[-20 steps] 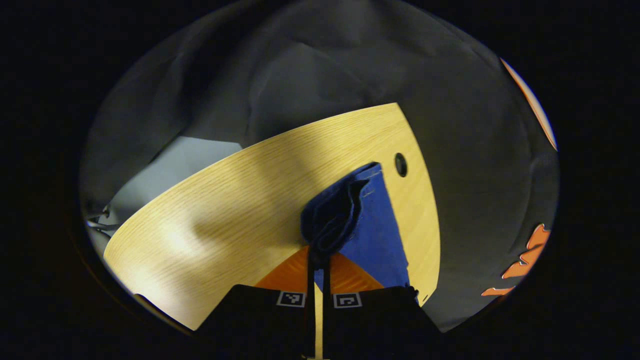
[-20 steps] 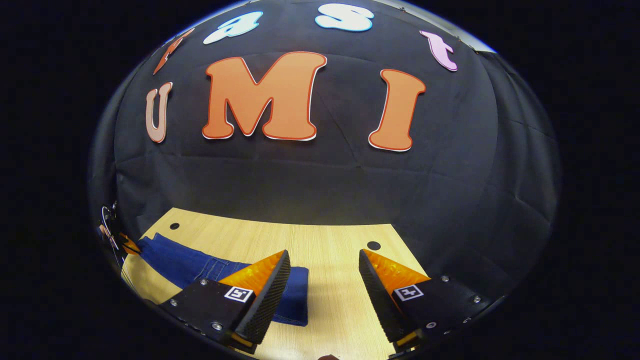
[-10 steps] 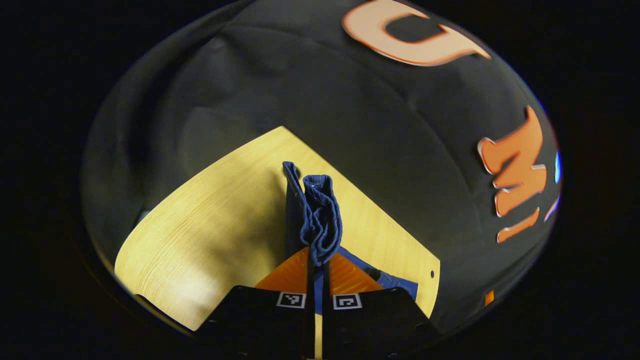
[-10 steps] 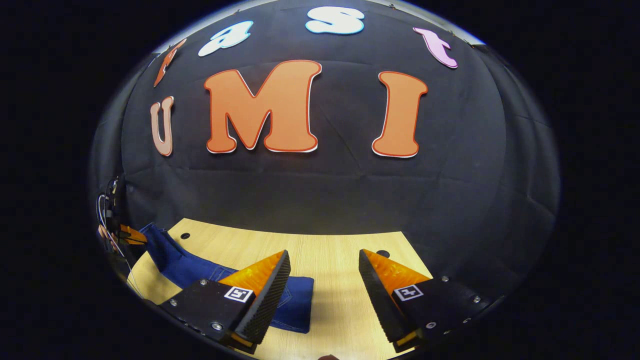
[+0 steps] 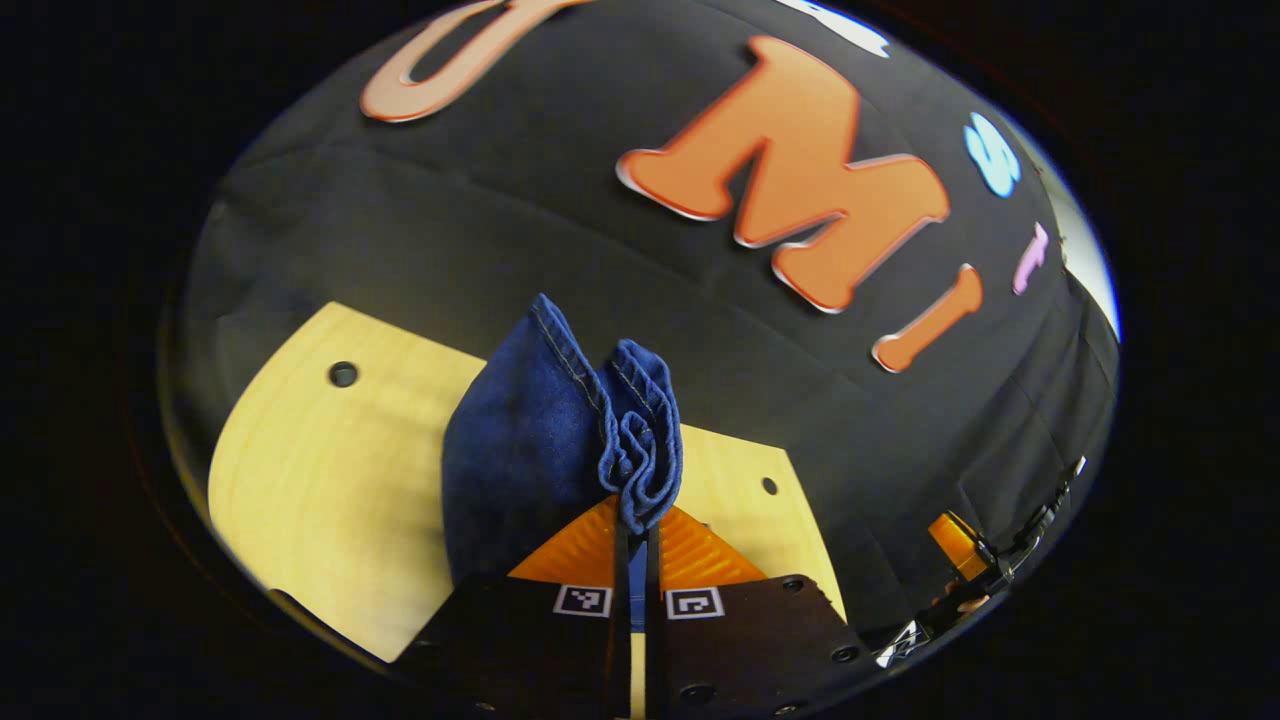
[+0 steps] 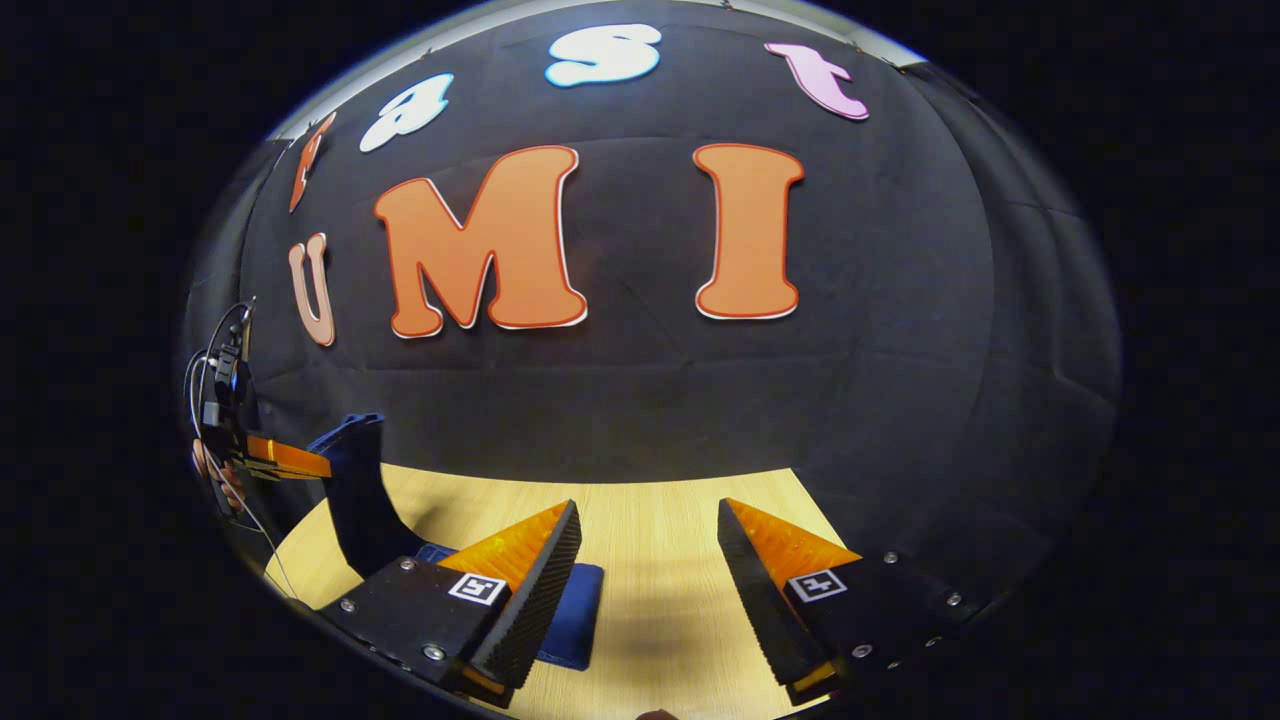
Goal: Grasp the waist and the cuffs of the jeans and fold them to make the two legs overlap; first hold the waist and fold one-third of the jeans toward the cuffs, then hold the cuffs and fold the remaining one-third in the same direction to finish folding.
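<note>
the left hand-held gripper pinches a bunched end of the jeans, lifted above the table. the right hand-held gripper is spread and empty, with the jeans' other end flat beside it.

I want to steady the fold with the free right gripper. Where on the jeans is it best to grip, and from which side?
Probably the flat end of the jeans beside the open right gripper, approached from above toward its edge on the table. That end lies flat; the left gripper holds the other, lifted end.
</note>
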The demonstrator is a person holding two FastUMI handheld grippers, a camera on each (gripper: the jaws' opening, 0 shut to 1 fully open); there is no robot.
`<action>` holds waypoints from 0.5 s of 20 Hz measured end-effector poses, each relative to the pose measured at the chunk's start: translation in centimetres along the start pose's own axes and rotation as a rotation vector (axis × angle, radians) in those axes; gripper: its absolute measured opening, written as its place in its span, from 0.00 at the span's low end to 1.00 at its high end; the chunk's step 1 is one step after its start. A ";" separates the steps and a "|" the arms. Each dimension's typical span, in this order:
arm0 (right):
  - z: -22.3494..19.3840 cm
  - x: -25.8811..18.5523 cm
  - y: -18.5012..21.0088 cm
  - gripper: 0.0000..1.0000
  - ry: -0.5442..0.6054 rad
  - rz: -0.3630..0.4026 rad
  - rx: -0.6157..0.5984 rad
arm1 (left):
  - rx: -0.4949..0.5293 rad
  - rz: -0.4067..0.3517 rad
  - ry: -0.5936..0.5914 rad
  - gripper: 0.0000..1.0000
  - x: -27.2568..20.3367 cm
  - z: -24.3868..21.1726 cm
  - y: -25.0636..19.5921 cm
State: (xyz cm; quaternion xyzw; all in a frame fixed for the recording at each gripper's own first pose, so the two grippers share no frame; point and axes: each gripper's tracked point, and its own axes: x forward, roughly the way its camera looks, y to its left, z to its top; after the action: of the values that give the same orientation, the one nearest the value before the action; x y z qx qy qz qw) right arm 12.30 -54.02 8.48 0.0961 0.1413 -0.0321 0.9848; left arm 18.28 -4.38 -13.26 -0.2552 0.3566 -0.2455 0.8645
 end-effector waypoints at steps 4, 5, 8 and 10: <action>-0.8 -0.8 -2.5 0.87 0.007 -0.008 0.038 | 0.144 -0.047 0.105 0.06 5.6 -6.4 -7.5; -1.1 -0.8 -2.9 0.87 0.010 -0.006 0.041 | 0.194 -0.029 0.121 0.05 7.2 -8.1 -8.3; -1.8 -1.2 -4.5 0.87 0.022 -0.016 0.045 | 0.288 0.021 0.239 0.07 9.7 -14.5 -8.4; -1.8 -1.2 -5.3 0.87 0.022 -0.019 0.046 | 0.299 0.005 0.262 0.17 9.8 -16.2 -8.7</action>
State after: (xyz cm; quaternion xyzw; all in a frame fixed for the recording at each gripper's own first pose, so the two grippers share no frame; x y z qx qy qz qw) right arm 10.18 -58.78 6.15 0.1175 0.1522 -0.0438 0.9804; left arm 10.26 -21.15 -22.62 -0.0889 0.4261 -0.3248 0.8396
